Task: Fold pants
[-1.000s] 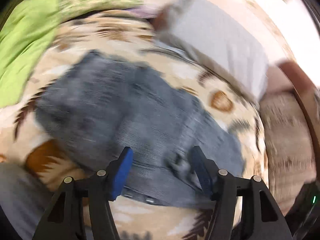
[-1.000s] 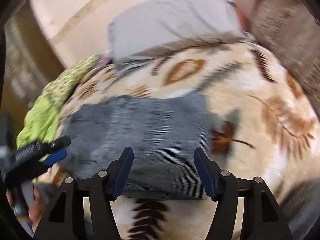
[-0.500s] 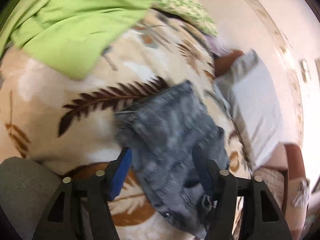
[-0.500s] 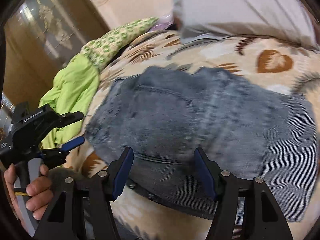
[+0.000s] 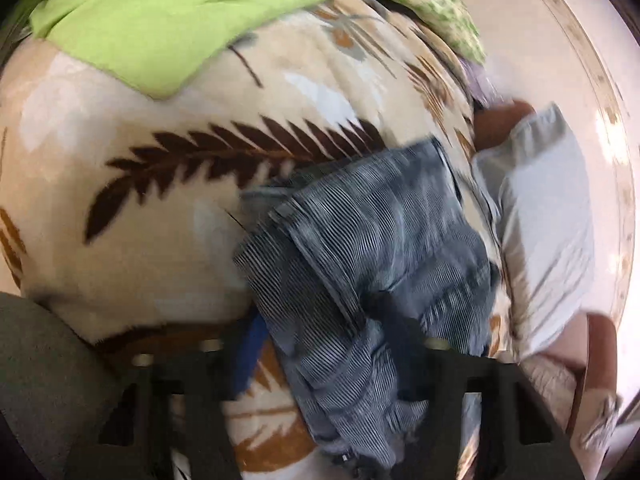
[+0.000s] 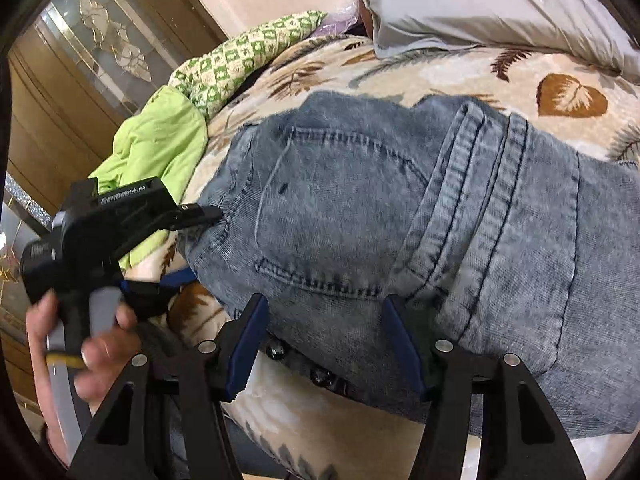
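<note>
we have both grippers down at the near edge of the folded jeans (image 6: 400, 216), which lie on the leaf-print blanket (image 6: 460, 68) of the bed, the grey pillow (image 6: 500, 4) at the far side and the lime green cloth (image 6: 160, 144) off to the left. a second ago the views swept blurred across the whole bundle from farther back; now the right wrist view sits close and sharp over the back pocket and waistband, and the left wrist view has rolled so the jeans (image 5: 360, 264) run away from us toward the right. the left gripper (image 6: 192, 244) is at the left edge of the denim, its upper finger lying over the fabric and its blue lower one under the edge; its jaws are closing with the denim between them, though we cannot tell that the pads press yet. the right gripper (image 6: 324, 344) stands at a middling width, jaws closing a little, straddling the waistband edge near the buttons without pinching it. we judge that the approach is over and the grasp is starting: both hands are placed to lift the near edge for the next fold. the risk we see is catching only the top layer.
</note>
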`<state>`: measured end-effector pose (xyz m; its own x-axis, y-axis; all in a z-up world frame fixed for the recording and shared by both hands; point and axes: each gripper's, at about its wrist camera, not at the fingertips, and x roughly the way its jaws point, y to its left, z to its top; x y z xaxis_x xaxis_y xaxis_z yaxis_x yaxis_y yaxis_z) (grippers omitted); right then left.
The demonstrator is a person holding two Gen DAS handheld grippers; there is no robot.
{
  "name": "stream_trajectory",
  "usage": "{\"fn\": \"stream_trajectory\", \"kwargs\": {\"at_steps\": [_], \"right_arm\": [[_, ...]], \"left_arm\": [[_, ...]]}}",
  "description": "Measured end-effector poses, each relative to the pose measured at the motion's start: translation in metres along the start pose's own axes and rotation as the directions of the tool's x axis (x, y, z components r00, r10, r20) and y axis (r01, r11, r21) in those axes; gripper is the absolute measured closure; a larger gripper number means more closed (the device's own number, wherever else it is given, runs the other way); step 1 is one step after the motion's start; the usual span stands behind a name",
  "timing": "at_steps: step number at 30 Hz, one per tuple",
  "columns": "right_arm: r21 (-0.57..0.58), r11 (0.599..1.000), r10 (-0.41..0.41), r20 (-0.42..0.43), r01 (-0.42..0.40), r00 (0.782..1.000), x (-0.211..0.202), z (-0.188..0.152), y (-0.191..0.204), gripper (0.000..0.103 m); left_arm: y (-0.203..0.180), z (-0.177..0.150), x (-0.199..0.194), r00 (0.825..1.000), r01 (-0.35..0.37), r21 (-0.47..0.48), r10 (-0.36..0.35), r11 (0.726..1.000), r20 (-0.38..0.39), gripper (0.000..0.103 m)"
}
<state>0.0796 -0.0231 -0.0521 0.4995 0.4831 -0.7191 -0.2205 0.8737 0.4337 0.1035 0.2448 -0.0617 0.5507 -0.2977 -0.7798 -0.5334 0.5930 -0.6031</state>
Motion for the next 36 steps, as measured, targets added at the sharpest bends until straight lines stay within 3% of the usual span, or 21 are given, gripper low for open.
{"fn": "stream_trajectory", "kwargs": {"at_steps": [3,7,9,11,13,15,17,19,21,23,25,27,30,32,36], "right_arm": [[-0.007,1.000,-0.010,-0.010,0.010,1.000,0.004,-0.007,-0.002,0.048],[0.004,1.000,0.012,0.005,-0.012,1.000,-0.004,-0.006,-0.003,0.050],[0.023,0.999,0.030,0.028,-0.031,0.999,-0.014,-0.006,-0.007,0.048],[0.046,0.998,0.046,0.048,-0.048,0.998,-0.026,-0.006,-0.013,0.047],[0.052,0.996,0.064,0.070,-0.068,0.995,-0.041,-0.005,-0.018,0.047],[0.052,0.996,0.067,0.099,-0.072,0.993,-0.057,-0.004,-0.026,0.047],[0.063,0.995,0.071,0.131,-0.079,0.989,-0.076,-0.002,-0.038,0.047],[0.082,0.994,0.061,0.163,-0.075,0.985,-0.095,-0.001,-0.052,0.047],[0.124,0.989,0.050,0.195,-0.075,0.979,-0.112,0.001,-0.072,0.047],[0.174,0.982,0.030,0.224,-0.071,0.974,-0.128,0.003,-0.095,0.047],[0.205,0.977,0.009,0.252,-0.062,0.968,-0.140,0.004,-0.111,0.047],[0.238,0.970,-0.015,0.274,-0.052,0.962,-0.151,0.006,-0.130,0.047],[0.281,0.958,-0.037,0.296,-0.050,0.954,-0.160,0.008,-0.152,0.047],[0.306,0.951,-0.046,0.302,-0.051,0.952,-0.164,0.007,-0.166,0.047],[0.334,0.937,0.001,0.305,-0.108,0.952,-0.162,0.013,-0.182,0.046]], "left_arm": [[-0.006,-0.007,-0.001,0.999,-0.024,0.055,0.021,0.998,0.045,0.062],[-0.014,-0.015,0.003,0.997,-0.051,0.104,0.045,0.993,0.061,0.054],[-0.018,-0.015,0.006,0.996,-0.070,0.123,0.062,0.990,0.066,0.061],[-0.028,-0.018,0.002,0.993,-0.094,0.169,0.080,0.981,0.089,0.081],[-0.042,-0.024,-0.016,0.988,-0.108,0.233,0.077,0.966,0.137,0.084],[-0.064,-0.037,-0.032,0.975,-0.144,0.327,0.077,0.934,0.208,0.085],[-0.096,-0.063,-0.050,0.948,-0.212,0.469,0.064,0.857,0.311,0.085],[-0.127,-0.096,-0.065,0.917,-0.270,0.597,0.013,0.756,0.398,0.086],[-0.158,-0.139,-0.077,0.891,-0.309,0.725,-0.078,0.616,0.446,0.086],[-0.179,-0.179,-0.083,0.876,-0.330,0.815,-0.166,0.477,0.452,0.086],[-0.193,-0.216,-0.082,0.880,-0.331,0.878,-0.223,0.346,0.420,0.086],[-0.203,-0.245,-0.074,0.904,-0.280,0.928,-0.257,0.245,0.340,0.086],[-0.207,-0.272,-0.057,0.938,-0.187,0.971,-0.266,0.151,0.222,0.086],[-0.208,-0.282,-0.036,0.954,-0.150,0.982,-0.244,0.116,0.175,0.086],[-0.204,-0.284,-0.003,0.980,-0.041,0.992,-0.191,0.118,0.063,0.086]]}}
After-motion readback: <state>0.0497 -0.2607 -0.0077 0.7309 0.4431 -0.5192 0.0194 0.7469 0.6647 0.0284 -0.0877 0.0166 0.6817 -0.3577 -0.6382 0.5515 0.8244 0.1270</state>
